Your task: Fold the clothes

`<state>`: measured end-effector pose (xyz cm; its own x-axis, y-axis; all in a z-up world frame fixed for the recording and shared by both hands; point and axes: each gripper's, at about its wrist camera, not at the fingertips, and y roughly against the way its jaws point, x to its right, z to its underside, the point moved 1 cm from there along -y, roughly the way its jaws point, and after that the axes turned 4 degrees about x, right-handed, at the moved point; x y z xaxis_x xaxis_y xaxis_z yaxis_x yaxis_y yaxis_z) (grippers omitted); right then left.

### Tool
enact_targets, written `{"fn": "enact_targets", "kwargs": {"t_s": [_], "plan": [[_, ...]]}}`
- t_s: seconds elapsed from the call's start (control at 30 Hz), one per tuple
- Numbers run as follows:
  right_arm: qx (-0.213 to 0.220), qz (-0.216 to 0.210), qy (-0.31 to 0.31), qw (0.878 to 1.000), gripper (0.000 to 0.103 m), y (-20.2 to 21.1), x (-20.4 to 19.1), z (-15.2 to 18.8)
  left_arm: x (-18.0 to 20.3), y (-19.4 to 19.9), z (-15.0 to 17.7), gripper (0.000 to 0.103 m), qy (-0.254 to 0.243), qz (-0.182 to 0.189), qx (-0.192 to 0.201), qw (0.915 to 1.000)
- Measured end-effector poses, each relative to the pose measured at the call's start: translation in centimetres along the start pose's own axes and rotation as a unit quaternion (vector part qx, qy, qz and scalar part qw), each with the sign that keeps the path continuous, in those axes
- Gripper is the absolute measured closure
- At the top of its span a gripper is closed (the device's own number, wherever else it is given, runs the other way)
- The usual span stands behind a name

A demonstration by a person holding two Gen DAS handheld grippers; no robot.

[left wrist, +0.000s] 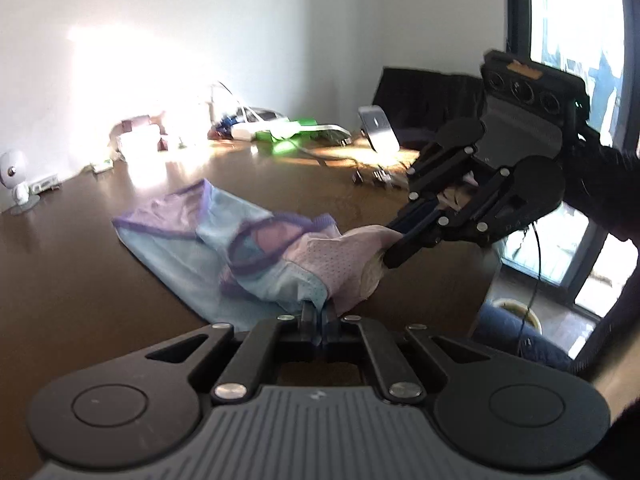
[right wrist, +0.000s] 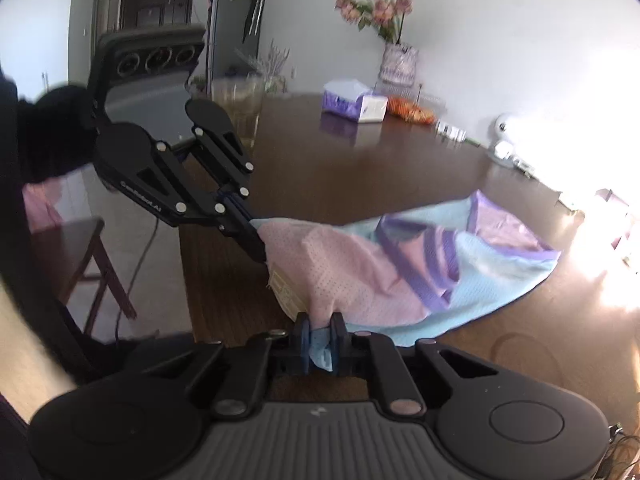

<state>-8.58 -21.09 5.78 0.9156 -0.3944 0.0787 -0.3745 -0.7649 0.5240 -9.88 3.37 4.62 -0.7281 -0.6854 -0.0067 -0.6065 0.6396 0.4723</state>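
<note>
Garment lay mid-frame on the table, its near hem pinched by 2 grippers, left and right, both clamped tight.

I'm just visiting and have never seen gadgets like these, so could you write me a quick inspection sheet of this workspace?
Surface: dark brown wooden table, glossy, sun glare at one side.
Job's things: one mesh garment in pink, light blue and purple, partly lifted, far end on the table.
Clutter: tissue box, flower vase, glass jar, small white camera, toy car.
Grippers: left gripper and right gripper both pinch the garment's near edge.
Cables: a few plugs and leads on the table.
Surroundings: white walls, window, wooden chair.
</note>
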Motion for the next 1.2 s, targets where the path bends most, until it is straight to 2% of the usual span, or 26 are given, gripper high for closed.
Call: {"fn": "enact_targets", "kwargs": {"t_s": [0.13, 0.2, 0.3, 0.37, 0.47, 0.57, 0.6, 0.63, 0.7, 0.8, 0.87, 0.93, 0.97, 1.0, 1.03, 1.1, 1.2], "plan": [[0.034, 0.044, -0.028, 0.998, 0.095, -0.7, 4.9, -3.0, -3.5, -2.8, -3.8, 0.101, 0.009, -0.062, 0.046, 0.9970], [0.045, 0.069, -0.038, 0.996, 0.095, -1.5, 7.5, -4.4, -5.4, -4.7, -4.9, 0.101, 0.016, -0.081, 0.052, 0.9953], [0.027, 0.091, -0.048, 0.994, 0.095, -4.8, 11.3, -5.6, -8.2, -7.6, -4.9, 0.101, 0.060, -0.093, 0.024, 0.9936], [-0.005, 0.094, -0.068, 0.993, 0.095, -7.1, 13.4, -5.4, -10.0, -9.6, -4.9, 0.101, 0.089, -0.101, 0.006, 0.9909], [-0.052, 0.116, -0.093, 0.987, 0.087, -9.9, 15.3, -4.2, -10.9, -10.7, -3.9, 0.101, 0.108, -0.118, -0.036, 0.9864], [-0.051, 0.145, -0.111, 0.982, 0.079, -9.3, 15.9, -3.6, -11.1, -10.6, -3.4, 0.088, 0.128, -0.120, -0.052, 0.9830], [-0.041, 0.147, -0.124, 0.981, 0.074, -8.4, 16.0, -3.7, -11.3, -10.8, -3.4, 0.078, 0.141, -0.114, -0.053, 0.9820], [-0.027, 0.143, -0.134, 0.980, 0.069, -7.2, 16.1, -3.6, -11.4, -11.0, -3.4, 0.064, 0.153, -0.108, -0.053, 0.9808], [-0.008, 0.134, -0.158, 0.978, 0.060, -4.9, 15.9, -3.4, -11.6, -11.3, -3.4, 0.053, 0.177, -0.096, -0.055, 0.9779], [0.004, 0.076, -0.205, 0.976, 0.055, -3.8, 14.9, -2.6, -11.9, -11.8, -3.4, 0.043, 0.213, -0.078, -0.057, 0.9722], [-0.008, 0.060, -0.222, 0.973, 0.055, -4.7, 14.1, -1.8, -12.2, -12.1, -3.4, 0.043, 0.237, -0.066, -0.058, 0.9675], [-0.025, 0.071, -0.225, 0.971, 0.057, -6.1, 13.5, -1.1, -12.4, -12.4, -3.4, 0.047, 0.261, -0.053, -0.059, 0.9620], [-0.028, 0.073, -0.233, 0.969, 0.058, -6.7, 13.6, -0.9, -12.5, -12.6, -3.4, 0.054, 0.273, -0.047, -0.060, 0.9590], [-0.029, 0.069, -0.245, 0.967, 0.062, -7.0, 13.7, -0.6, -12.6, -12.7, -3.4, 0.077, 0.285, -0.041, -0.061, 0.9558], [-0.029, 0.064, -0.256, 0.964, 0.077, -7.3, 13.9, -0.3, -12.7, -12.9, -3.4, 0.088, 0.296, -0.035, -0.061, 0.9525], [-0.019, 0.064, -0.264, 0.962, 0.096, -7.0, 13.7, -0.5, -12.0, -11.5, -3.6, 0.093, 0.298, -0.041, -0.047, 0.9524], [-0.004, 0.056, -0.262, 0.964, 0.097, -5.9, 12.9, -1.2, -10.6, -8.7, -3.6, 0.093, 0.308, -0.057, -0.028, 0.9494]]}}
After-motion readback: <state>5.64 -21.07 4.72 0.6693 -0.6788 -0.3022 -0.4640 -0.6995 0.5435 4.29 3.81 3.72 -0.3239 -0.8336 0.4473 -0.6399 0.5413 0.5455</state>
